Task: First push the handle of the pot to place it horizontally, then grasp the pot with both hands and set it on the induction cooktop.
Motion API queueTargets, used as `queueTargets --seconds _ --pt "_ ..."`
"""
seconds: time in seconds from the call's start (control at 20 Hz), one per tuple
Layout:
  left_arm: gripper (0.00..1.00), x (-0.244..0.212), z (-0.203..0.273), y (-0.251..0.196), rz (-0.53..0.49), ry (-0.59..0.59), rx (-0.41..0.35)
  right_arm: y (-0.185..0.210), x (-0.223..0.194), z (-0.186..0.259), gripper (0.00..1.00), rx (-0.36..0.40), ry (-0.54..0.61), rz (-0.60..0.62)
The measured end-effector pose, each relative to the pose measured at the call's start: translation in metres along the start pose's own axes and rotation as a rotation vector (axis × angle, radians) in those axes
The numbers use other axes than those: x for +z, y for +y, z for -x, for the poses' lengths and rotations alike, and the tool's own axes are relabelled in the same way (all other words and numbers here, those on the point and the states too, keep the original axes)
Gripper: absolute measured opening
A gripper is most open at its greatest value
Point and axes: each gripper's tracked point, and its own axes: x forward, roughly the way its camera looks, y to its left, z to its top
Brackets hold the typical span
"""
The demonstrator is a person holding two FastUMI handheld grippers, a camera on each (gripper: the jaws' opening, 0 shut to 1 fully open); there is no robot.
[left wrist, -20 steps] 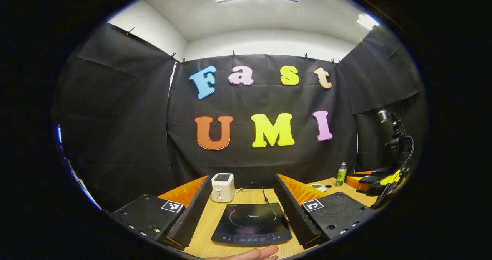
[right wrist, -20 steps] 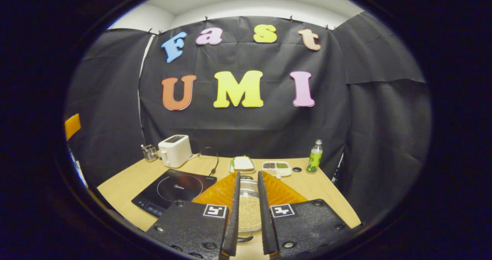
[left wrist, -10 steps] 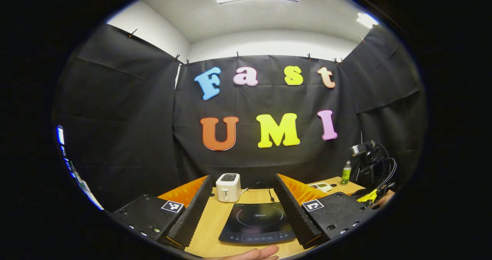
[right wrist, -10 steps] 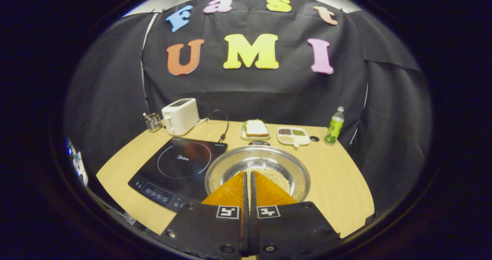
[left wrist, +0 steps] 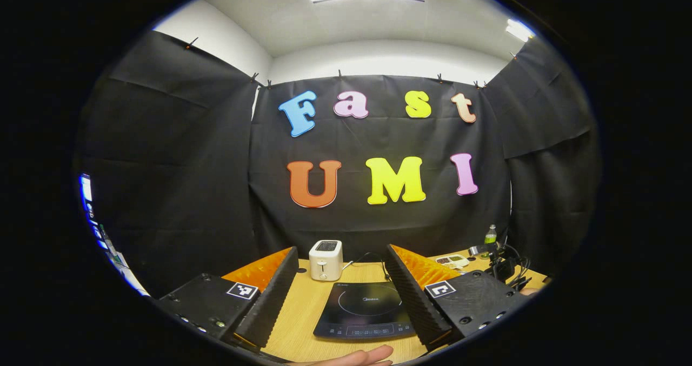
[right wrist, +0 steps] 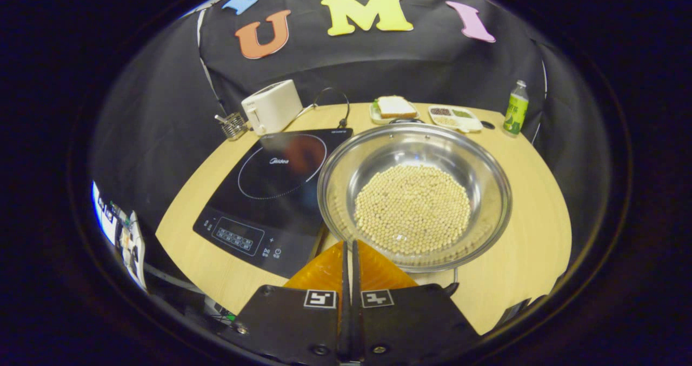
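Observation:
A steel pot [right wrist: 346, 182] holding pale beans [right wrist: 413, 209] stands on the wooden table [right wrist: 540, 214], just right of the black induction cooktop [right wrist: 275, 182]. Its near wire handle [right wrist: 453, 284] lies at the front rim; a far handle [right wrist: 403, 120] shows at the back. My right gripper [right wrist: 348, 244] is shut with nothing between its fingers, tips just before the pot's near-left rim. My left gripper [left wrist: 340, 252] stands open and level above the table's front, the cooktop [left wrist: 365, 309] between its fingers. The right gripper [left wrist: 500, 262] with its cables is low at the right of the left gripper view.
A white toaster [right wrist: 270, 106] and a wire holder [right wrist: 232, 125] stand at the back left. A plate with bread [right wrist: 394, 106], a divided snack tray [right wrist: 454, 116] and a green bottle [right wrist: 516, 106] line the back edge. A hand [left wrist: 351, 358] shows under the left gripper.
My right gripper closed its narrow gap and tipped down over the table, bringing the pot close below. The left gripper view drifted slightly; the right gripper sank lower in it.

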Motion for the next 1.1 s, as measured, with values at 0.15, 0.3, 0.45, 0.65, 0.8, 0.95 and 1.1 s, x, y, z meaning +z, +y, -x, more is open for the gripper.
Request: queueTargets --seconds 0.15,0.3,0.45,0.65,0.8,0.95,1.1 --pt "0.96 0.006 0.005 0.002 0.005 -0.007 0.003 0.002 -0.011 -0.005 0.04 0.013 0.03 -0.015" --pt "0.96 0.017 0.011 0.006 0.001 -0.03 0.005 0.004 -0.023 -0.007 0.04 0.022 0.059 -0.01" --pt "0.96 0.021 0.016 0.009 0.003 -0.036 0.009 -0.006 -0.027 -0.008 0.04 0.006 0.07 -0.021" --pt "0.96 0.025 0.021 0.012 0.012 -0.04 0.012 -0.011 -0.035 -0.011 0.04 0.012 0.094 -0.038" --pt "0.96 0.03 0.025 0.015 0.016 -0.047 0.014 -0.014 -0.037 -0.008 0.04 0.013 0.099 -0.042" --pt "0.96 0.034 0.029 0.018 0.007 -0.058 0.022 -0.024 -0.041 -0.004 0.04 -0.008 0.101 -0.037" --pt "0.96 0.037 0.033 0.014 0.01 -0.071 0.01 -0.034 -0.044 -0.001 0.03 -0.026 0.103 -0.032"
